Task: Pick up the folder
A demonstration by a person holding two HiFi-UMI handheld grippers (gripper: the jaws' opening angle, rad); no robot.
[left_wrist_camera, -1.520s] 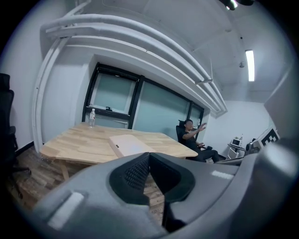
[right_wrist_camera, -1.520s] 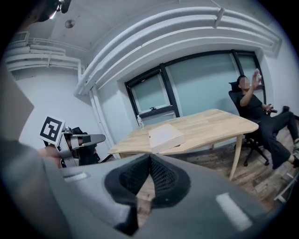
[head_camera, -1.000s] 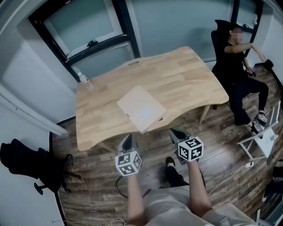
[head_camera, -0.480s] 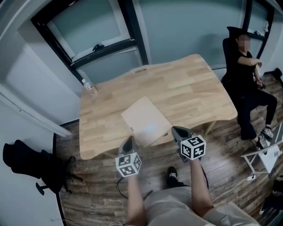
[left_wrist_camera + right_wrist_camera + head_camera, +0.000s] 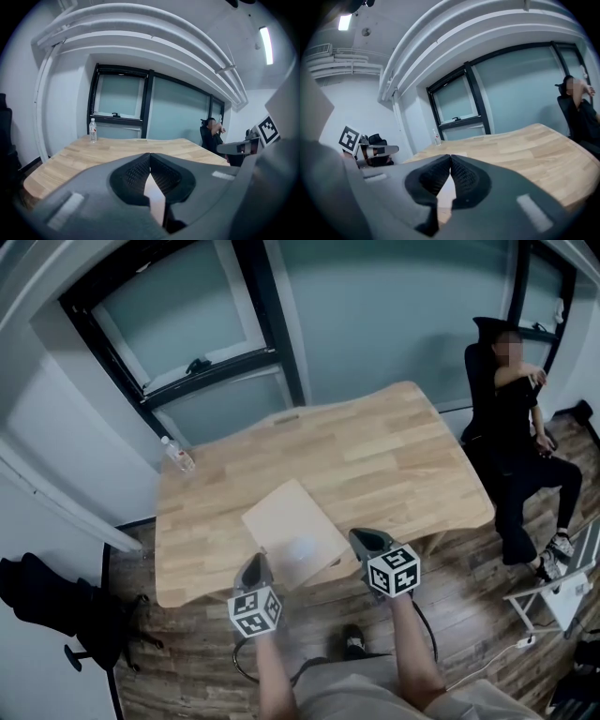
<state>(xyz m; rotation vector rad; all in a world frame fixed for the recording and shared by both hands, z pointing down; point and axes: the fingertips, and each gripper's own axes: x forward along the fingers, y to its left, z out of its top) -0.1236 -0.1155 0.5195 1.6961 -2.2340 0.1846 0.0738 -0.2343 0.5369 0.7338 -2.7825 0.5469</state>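
Left claw (image 5: 253, 565) and right claw (image 5: 363, 539) neared folder (image 5: 295, 531).

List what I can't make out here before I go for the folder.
1. Which edge of the folder opens: head view, too small.
2. Most of the folder: both gripper views, hidden by the bodies of the left gripper and right gripper.
3. Label on the bottle: every view, too small.

Wooden table (image 5: 394, 456): folder (image 5: 292, 531) at near edge, bottle (image 5: 176, 454) far-left corner.
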